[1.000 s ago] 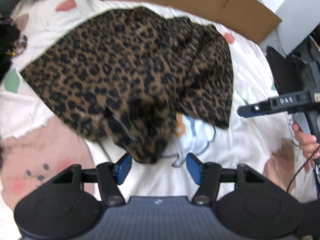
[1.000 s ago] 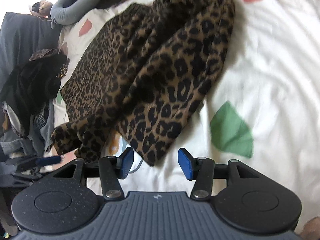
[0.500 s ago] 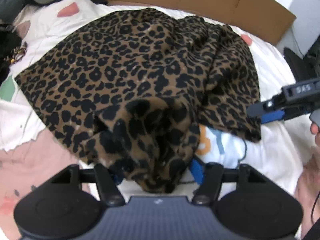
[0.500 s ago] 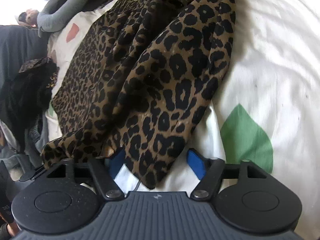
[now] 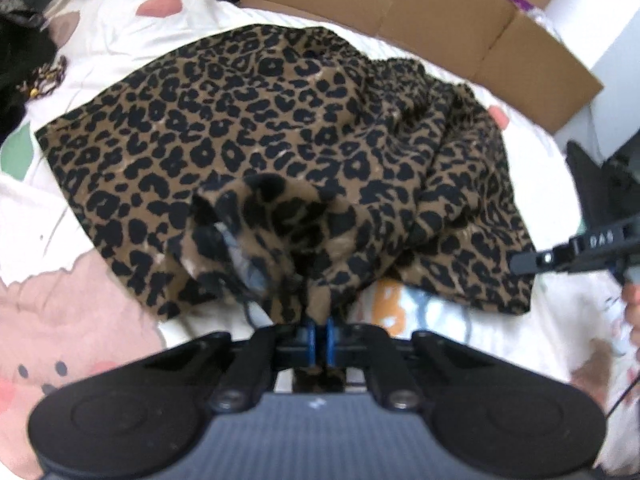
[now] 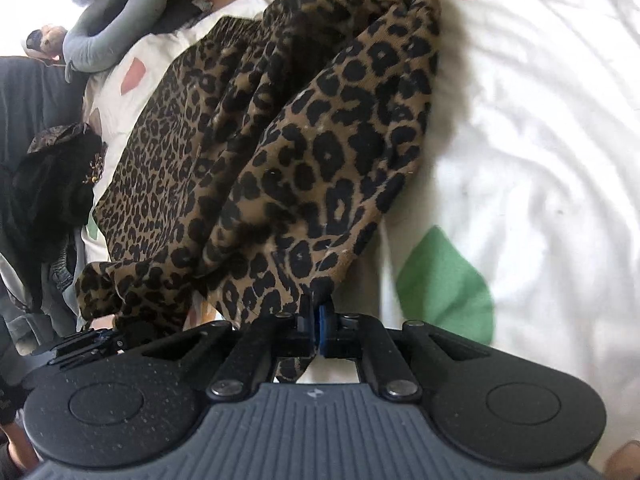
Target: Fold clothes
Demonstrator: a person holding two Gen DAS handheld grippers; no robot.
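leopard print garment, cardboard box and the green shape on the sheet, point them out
leopard print garment (image 5: 248,128), left wrist view, on its flat spread part
cardboard box (image 5: 400,4), left wrist view, on the open flap behind the garment
green shape (image 6: 444,284), right wrist view, on the middle of the print on the white sheet

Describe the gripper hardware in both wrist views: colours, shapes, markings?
The left gripper and the right gripper match: a black body with two round discs, a ribbed grey centre panel, silver pivot bolts, black linkage arms and blue finger pads. In the left view the right gripper's side reads "DAS".
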